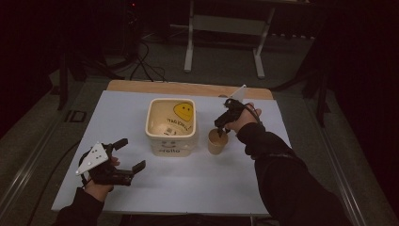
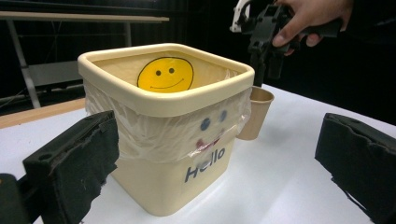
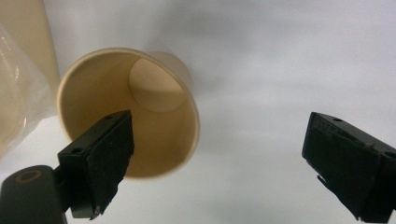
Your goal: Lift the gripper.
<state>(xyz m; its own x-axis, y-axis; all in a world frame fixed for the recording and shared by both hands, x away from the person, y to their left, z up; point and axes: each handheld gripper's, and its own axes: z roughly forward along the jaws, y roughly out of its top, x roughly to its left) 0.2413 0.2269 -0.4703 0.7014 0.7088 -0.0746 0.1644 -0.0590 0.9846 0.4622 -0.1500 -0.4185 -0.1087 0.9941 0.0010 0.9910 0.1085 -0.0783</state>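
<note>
A cream square bin (image 1: 170,127) lined with clear plastic stands mid-table, with a yellow smiley sticker inside and "Hello" on its front (image 2: 168,149). Just to its right stands an empty tan paper cup (image 1: 217,142) (image 2: 255,116) (image 3: 135,107), upright. My right gripper (image 1: 222,127) (image 2: 265,58) (image 3: 219,158) hangs open above the cup, pointing down. In the right gripper view one jaw sits over the cup's mouth and the other stands well outside its rim. My left gripper (image 1: 133,153) (image 2: 219,163) rests open near the front left, facing the bin with nothing between its jaws.
The white table board (image 1: 188,183) has bare room in front and to the left. A wooden strip (image 1: 188,87) shows along its far edge. Beyond it, a metal-frame stand (image 1: 226,28) and cables (image 1: 146,66) sit on the dark floor.
</note>
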